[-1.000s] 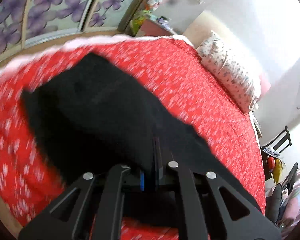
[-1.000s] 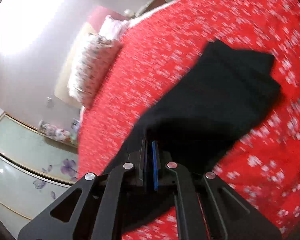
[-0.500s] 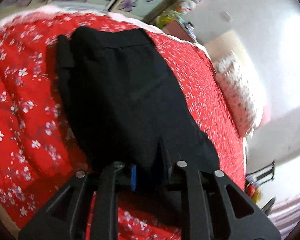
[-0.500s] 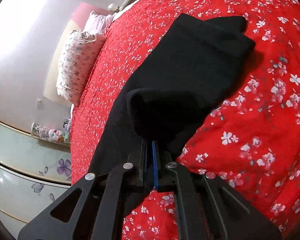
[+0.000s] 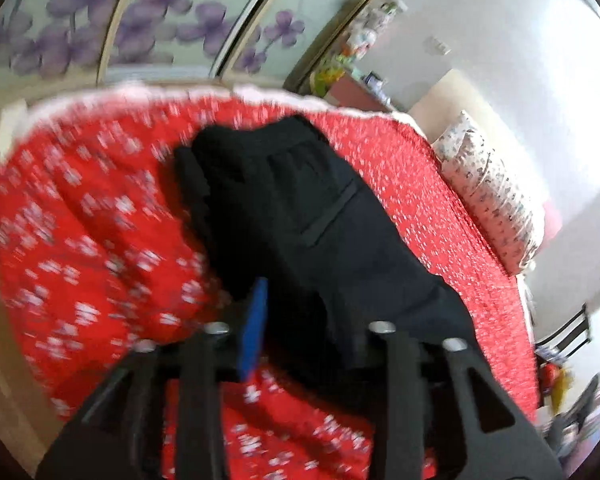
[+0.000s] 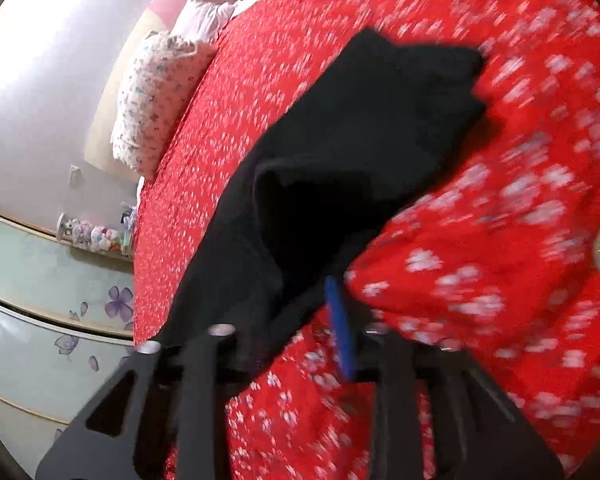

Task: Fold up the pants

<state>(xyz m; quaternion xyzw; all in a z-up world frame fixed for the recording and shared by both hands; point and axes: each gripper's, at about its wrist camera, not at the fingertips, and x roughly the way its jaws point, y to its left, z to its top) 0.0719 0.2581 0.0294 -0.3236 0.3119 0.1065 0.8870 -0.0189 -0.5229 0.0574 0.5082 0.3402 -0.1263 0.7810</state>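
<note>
Black pants [image 5: 300, 216] lie on a red floral bedspread [image 5: 80, 240], waistband at the far end near the wardrobe. In the left wrist view my left gripper [image 5: 300, 320] is open, its blue pad [image 5: 254, 328] bare, the near cloth edge lying between the fingers. In the right wrist view the pants [image 6: 360, 140] stretch away with a folded-over end near the fingers. My right gripper [image 6: 292, 312] is open, blue pad [image 6: 340, 328] exposed, with cloth lying loosely between the fingers.
A floral pillow [image 5: 492, 200] lies at the head of the bed, also in the right wrist view [image 6: 156, 96]. A wardrobe with purple flower doors [image 5: 100, 20] stands past the bed's edge. A chair [image 5: 568, 332] and clutter stand at the right.
Both grippers have opened from shut on the pants' edge. Both views have shifted and are motion-blurred. The pants have dropped onto the bedspread.
</note>
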